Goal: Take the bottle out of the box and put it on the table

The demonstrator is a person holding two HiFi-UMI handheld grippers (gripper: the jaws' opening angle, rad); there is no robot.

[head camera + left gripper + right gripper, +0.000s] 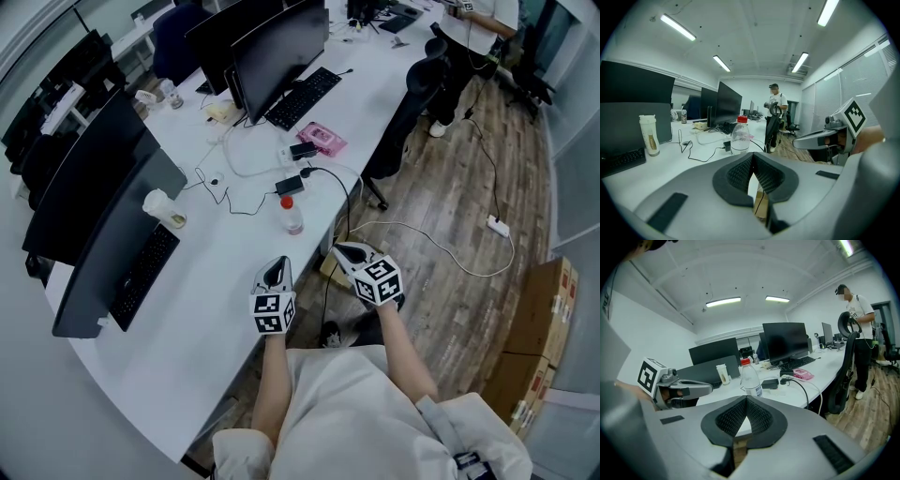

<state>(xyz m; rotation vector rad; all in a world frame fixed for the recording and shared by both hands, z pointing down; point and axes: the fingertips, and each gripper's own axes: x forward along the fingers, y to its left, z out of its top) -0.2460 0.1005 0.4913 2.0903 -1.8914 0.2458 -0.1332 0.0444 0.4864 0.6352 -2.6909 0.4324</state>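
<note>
A: Step?
B: Looks like the end. The bottle (292, 215), clear with a red cap, stands upright on the white table (211, 319), out of the box. Nothing holds it.
A: Grippers?
B: The left gripper (277, 266) is over the near part of the table, tips pressed together, nothing between them. The right gripper (348, 251) is just off the table edge, jaws closed too, empty. Both point toward the bottle and sit short of it, not touching.
A: Box?
B: Brown cardboard box (329, 270), low down beside the table edge, under the right gripper. Mostly hidden, can't tell what's inside.
A: Next move?
B: My read: placing is done, so it only calls for holding off or pulling back. A re-grip would need the jaws spread first, since both are closed now.
A: Edges?
B: The bottle is near the front edge but not on it, with some bare top between. A black cable (343, 202) drops over the edge just to the right of it, running from a black adapter (289, 185) just behind the bottle. That's the likely snag for the right gripper.
A: Room?
B: Bare table between the left gripper and the bottle, good. The keyboard (142, 274) and cup (165, 209) are well to the left, out of the way. The office chair (401, 117) is farther along the edge, not near. The floor side on the right looks open.
</note>
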